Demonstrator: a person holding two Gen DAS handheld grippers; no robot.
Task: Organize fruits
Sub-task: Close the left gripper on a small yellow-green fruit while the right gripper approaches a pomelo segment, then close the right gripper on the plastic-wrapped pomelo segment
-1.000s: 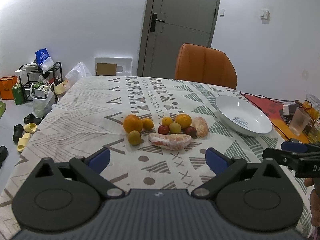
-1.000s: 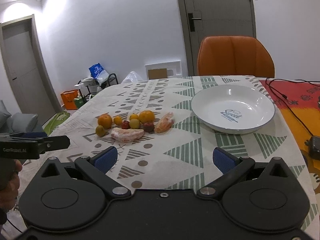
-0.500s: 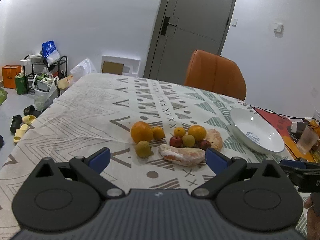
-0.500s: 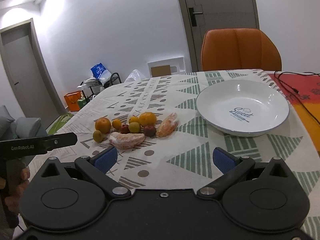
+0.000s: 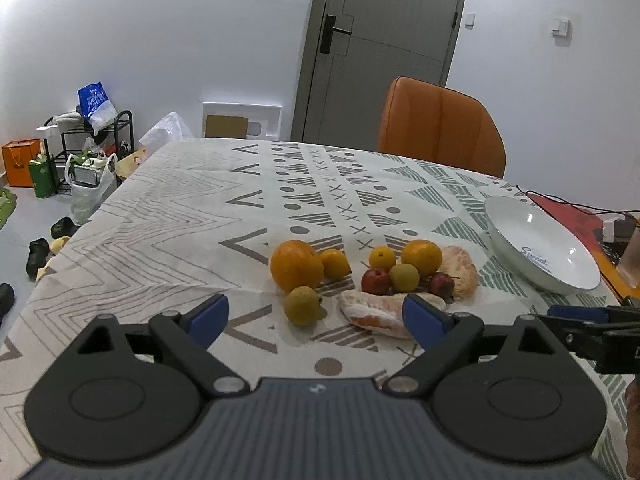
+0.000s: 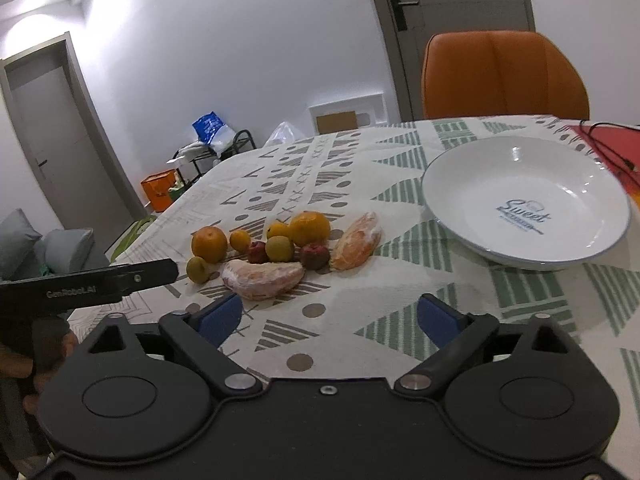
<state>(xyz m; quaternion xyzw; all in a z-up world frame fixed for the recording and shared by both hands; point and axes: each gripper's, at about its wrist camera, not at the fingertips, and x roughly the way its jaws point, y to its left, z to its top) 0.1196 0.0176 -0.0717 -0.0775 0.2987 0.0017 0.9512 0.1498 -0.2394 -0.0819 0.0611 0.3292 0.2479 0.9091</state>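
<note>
Both tongs have closed in on the fruit since the earlier frame. Left tongs (image 5: 316, 316) and right tongs (image 6: 330, 316) are spread wide, holding nothing. Fruit (image 6: 280, 246) lies clustered on the tabletop (image 5: 160, 220), well apart from the bare plate (image 6: 480, 176). Judged: sorting not begun; every piece remains. Fruit kinds are hard to tell; the plate's far edge is cut off in the left view.

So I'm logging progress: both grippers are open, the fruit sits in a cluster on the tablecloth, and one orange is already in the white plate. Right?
Not quite: the white plate holds nothing, as the right wrist view shows. Both oranges lie in the fruit cluster on the tablecloth. The left gripper and right gripper are indeed open.
</note>
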